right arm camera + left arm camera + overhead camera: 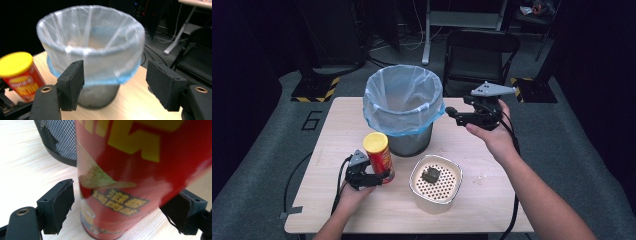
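Chip can (379, 154), red with yellow lid: upright on the table, lower left of centre in the high view. Left gripper (371, 179) at its base, jaws either side; in the left gripper view the left pad (62, 203) stands clear of the can, the right pad (180, 212) looks to touch it, so not clamped. White perforated container (435, 183): lower centre, a small dark item inside. Table (492, 200): pale wood grain, rectangular, a few crumbs right of centre. Mesh bin (404, 107) with clear-blue liner: centre, behind the can. Right gripper (452, 114): held above the table beside the bin's rim, jaws apart, nothing between. Floor (267, 150): grey carpet. Room beyond: dark, black chair (479, 52) at upper centre, hazard-striped bases (314, 90).
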Motion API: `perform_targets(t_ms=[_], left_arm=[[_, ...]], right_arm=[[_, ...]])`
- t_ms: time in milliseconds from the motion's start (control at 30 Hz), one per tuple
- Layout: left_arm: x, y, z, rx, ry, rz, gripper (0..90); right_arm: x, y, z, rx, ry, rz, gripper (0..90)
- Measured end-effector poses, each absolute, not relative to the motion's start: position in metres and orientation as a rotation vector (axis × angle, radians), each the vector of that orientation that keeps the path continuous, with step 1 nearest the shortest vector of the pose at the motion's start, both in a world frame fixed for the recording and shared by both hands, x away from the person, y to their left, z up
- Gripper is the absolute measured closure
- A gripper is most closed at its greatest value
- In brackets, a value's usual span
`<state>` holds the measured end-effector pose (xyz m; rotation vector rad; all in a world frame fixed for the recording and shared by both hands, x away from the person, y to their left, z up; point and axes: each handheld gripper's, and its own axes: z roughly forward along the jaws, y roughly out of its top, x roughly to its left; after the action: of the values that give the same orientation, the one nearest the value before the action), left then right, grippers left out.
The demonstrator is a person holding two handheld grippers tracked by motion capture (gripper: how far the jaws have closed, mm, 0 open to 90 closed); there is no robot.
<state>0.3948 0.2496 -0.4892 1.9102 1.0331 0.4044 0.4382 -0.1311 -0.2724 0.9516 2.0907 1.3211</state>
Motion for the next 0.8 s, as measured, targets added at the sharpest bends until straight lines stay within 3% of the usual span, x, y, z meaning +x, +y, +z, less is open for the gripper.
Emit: perform_targets(t_ms=[367,800], left_arm=[[0.389,0.246,-0.491,1.945,0.988,0.522,22.7],[0.380,0.264,-0.462,1.905,1.003,0.480,23.4]], right_arm=[[0.423,-0.175,-0.316,1.060,2.047,1.286,30.1],[0.424,-0.194,-0.402,1.184,2.018,1.148,30.7]])
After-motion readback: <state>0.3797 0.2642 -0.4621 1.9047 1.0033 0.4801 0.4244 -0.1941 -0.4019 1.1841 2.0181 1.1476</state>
